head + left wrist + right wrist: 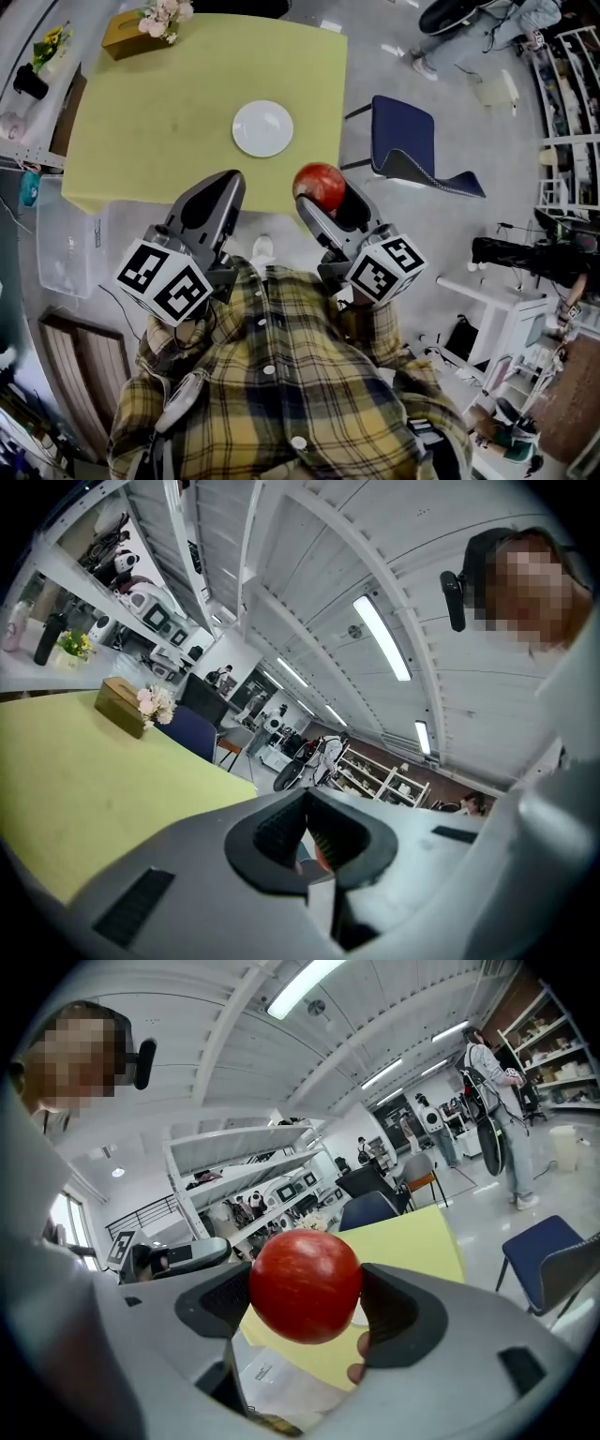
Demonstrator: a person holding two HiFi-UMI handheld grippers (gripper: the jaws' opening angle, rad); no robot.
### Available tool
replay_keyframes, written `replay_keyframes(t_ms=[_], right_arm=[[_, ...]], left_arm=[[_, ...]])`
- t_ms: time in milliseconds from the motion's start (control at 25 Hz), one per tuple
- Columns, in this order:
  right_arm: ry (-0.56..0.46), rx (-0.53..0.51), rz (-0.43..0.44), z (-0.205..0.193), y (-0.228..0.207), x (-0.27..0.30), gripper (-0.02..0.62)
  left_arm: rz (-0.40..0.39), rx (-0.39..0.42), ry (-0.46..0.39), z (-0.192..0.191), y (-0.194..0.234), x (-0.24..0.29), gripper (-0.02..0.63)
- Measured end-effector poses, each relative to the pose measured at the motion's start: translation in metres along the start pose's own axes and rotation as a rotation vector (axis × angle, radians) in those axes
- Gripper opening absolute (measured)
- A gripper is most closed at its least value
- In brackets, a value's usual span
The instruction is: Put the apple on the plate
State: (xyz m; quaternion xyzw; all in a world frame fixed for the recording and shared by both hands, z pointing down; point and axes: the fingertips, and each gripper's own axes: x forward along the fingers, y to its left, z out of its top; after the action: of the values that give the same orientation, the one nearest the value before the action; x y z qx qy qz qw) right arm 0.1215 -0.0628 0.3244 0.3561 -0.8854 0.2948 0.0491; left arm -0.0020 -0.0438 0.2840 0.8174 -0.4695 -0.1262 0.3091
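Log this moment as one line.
right hand-held gripper: shut on apple | left hand-held gripper: shut, empty | plate: bare, on table

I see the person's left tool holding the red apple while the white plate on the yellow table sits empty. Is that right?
Only the side is wrong: the right tool holds the red apple, clamped between its jaws in the right gripper view. The left tool is shut on nothing. The white plate on the yellow table does sit empty.
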Motion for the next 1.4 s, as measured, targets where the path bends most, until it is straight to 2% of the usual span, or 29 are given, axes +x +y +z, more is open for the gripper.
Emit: replay_keyframes(t_ms=[360, 600, 880, 1040, 1400], right_arm=[[-0.063, 0.016, -0.082, 0.038, -0.004, 0.078, 0.353], [-0.091, 0.036, -0.145, 0.049, -0.008, 0.112, 0.353], [-0.101, 0.054, -0.246, 0.046, -0.012, 0.124, 0.353], [-0.077, 0.027, -0.307, 0.043, -0.011, 0.117, 0.353], [-0.081, -0.015, -0.320, 0.052, -0.009, 0.118, 0.353]], left_arm=[[-0.088, 0.027, 0.058, 0.064, 0.060, 0.042, 0.008], [-0.150, 0.030, 0.125, 0.086, 0.090, 0.064, 0.008], [-0.219, 0.006, 0.203, 0.090, 0.110, 0.077, 0.008], [-0.246, -0.006, 0.228, 0.087, 0.108, 0.081, 0.008], [-0.271, -0.021, 0.233, 0.083, 0.105, 0.081, 0.008]])
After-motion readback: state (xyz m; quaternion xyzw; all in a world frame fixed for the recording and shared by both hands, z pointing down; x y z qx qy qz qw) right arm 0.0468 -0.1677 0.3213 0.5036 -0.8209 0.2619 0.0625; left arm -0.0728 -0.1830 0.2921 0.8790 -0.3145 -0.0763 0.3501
